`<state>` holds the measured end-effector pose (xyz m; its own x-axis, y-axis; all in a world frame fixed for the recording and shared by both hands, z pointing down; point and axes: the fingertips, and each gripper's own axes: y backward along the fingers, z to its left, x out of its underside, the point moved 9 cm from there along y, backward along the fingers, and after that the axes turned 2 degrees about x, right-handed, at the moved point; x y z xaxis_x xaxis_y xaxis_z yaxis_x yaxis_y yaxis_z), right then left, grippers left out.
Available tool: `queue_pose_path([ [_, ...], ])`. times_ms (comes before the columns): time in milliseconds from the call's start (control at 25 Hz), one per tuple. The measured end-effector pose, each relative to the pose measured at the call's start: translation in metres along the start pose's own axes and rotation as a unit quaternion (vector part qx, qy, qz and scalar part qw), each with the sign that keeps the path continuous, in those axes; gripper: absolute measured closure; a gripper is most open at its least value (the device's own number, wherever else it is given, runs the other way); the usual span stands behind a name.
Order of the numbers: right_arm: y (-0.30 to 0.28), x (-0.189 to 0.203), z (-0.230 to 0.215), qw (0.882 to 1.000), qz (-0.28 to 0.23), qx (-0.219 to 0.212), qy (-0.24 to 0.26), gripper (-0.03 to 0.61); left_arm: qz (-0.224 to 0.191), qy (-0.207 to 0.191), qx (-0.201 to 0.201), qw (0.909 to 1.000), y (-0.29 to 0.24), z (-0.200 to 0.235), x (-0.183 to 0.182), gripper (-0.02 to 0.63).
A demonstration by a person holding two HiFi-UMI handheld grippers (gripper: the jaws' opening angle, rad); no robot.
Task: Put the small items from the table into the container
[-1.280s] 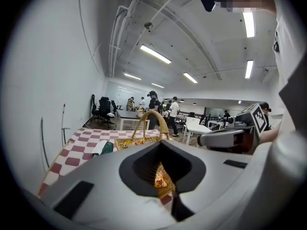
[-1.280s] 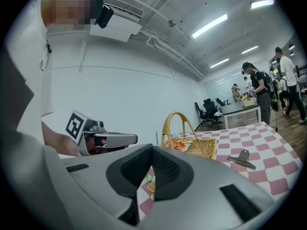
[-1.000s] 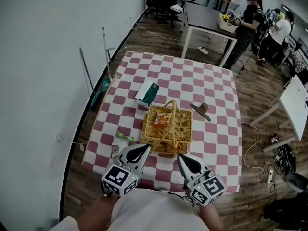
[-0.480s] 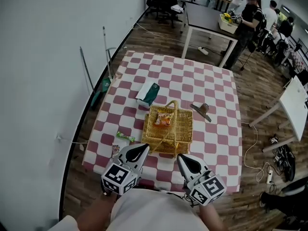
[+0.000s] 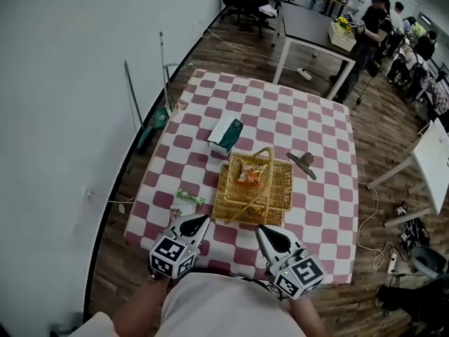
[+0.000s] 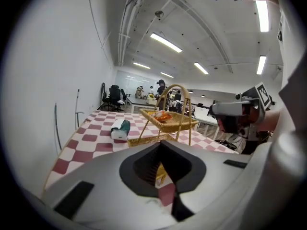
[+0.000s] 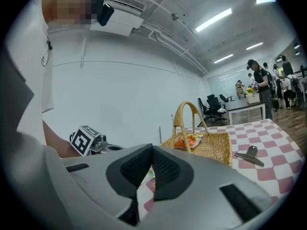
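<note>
Holding an orange packet (image 5: 250,175), tan woven basket (image 5: 280,188) with arched handle, left gripper (image 5: 202,220) and right gripper (image 5: 261,229), jaws clenched empty

The left gripper (image 5: 198,221) sank toward the near table edge and showed smaller from above. Its tip, which had overlapped the near left corner of the basket (image 5: 278,189), drew clear of it. The small packet (image 5: 175,215), earlier off to the left of the jaws, ended just beside their tip. Far ahead of the jaws, the people (image 5: 379,16) by the desk changed places.
</note>
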<state>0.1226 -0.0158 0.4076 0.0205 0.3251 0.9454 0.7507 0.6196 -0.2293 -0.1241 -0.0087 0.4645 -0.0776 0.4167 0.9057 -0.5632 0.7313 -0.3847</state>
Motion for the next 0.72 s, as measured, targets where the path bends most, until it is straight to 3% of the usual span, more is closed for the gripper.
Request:
queue_pose_path([
  [400,-0.057,0.028,0.029,0.998,0.043,-0.047,0.023,0.571,0.047,0.011,-0.094,0.9944,0.033,0.058,0.057,0.603],
  [720,-0.085,0.044,0.050,0.995,0.067,-0.068,0.025,0.571,0.097,-0.026,-0.103,0.9896,0.038,0.079,0.089,0.590],
])
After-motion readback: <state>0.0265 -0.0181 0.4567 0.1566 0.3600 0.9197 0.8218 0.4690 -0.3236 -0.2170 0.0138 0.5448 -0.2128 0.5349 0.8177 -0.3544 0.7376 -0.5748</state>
